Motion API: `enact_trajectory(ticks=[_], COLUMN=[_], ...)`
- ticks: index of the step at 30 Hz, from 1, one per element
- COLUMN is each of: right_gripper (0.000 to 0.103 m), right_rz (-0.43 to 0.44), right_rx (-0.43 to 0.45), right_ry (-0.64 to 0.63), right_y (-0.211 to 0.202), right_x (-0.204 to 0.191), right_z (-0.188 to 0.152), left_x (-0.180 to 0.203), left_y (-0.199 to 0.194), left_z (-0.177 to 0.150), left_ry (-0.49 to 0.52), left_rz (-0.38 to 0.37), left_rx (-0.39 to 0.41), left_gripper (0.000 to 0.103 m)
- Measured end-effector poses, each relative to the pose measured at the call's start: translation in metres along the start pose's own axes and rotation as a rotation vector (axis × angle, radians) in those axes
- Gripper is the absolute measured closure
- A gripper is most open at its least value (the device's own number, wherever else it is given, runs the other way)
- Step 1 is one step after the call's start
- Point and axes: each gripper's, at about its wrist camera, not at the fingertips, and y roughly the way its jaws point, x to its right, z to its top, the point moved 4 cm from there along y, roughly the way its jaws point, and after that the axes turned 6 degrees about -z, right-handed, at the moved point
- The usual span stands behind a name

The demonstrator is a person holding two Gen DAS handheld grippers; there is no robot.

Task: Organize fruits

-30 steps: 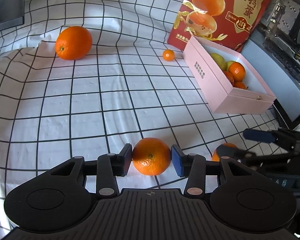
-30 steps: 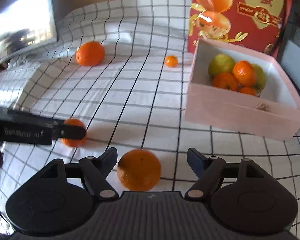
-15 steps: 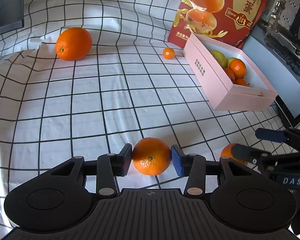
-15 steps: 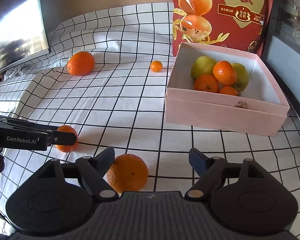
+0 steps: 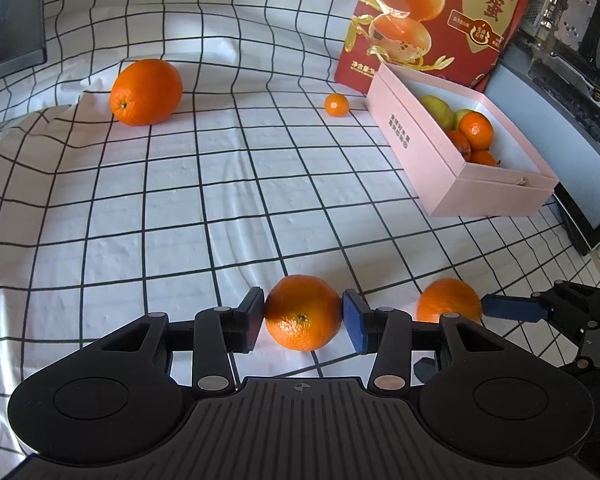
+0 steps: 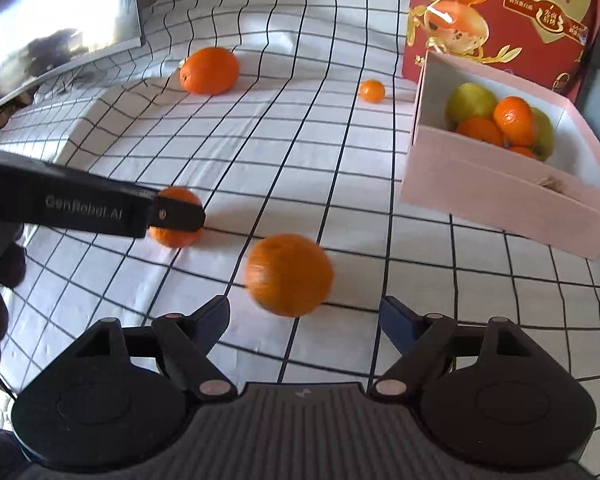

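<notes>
My left gripper [image 5: 303, 322] is shut on a mandarin [image 5: 303, 312] that rests on the checked cloth, a pad pressing on each side. In the right wrist view the same mandarin [image 6: 176, 218] sits at the tip of the left gripper's black arm. A second orange [image 6: 289, 274], blurred, lies just ahead of my right gripper [image 6: 304, 312], which is open and wide with no pad touching the fruit. From the left wrist view that orange [image 5: 448, 306] sits beside one blue finger [image 5: 508, 309] of the right gripper.
A pink box [image 6: 500, 200] at the right holds several oranges and green-yellow fruits. A big orange [image 5: 146, 92] and a tiny one [image 5: 336, 104] lie at the far side of the cloth. A red bag [image 5: 440, 20] stands behind the box, and a monitor [image 6: 60, 28] at the far left.
The right gripper has shifted, so the second orange now lies centred ahead of its fingers rather than against the left one, and its jaws stand slightly wider. The left gripper and its mandarin have not moved.
</notes>
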Motion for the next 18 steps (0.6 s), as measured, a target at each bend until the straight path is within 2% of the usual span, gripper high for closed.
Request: enact_trajectory(ticks=[7,14,18], right_gripper=[0.021,0.02,0.02], right_rz=[-0.046,-0.081,-0.078], right_rx=[-0.003,0.001,0.008], right_ry=[0.021,0.021,0.016], right_y=[-0.001,0.0,0.001], right_x=[0.013,0.015,0.01], right_z=[-0.002,-0.009,-0.008], left_x=[-0.001,-0.004,0.001], left_y=[0.007,0.01,0.015], left_z=[-0.01,-0.008,-0.003], left_ry=[0.01,-0.016,0.009], left_rz=[-0.025,-0.034,-0.033], left_rx=[-0.048,-0.018,-0.019], left_gripper=[0.055,0.054,0.054])
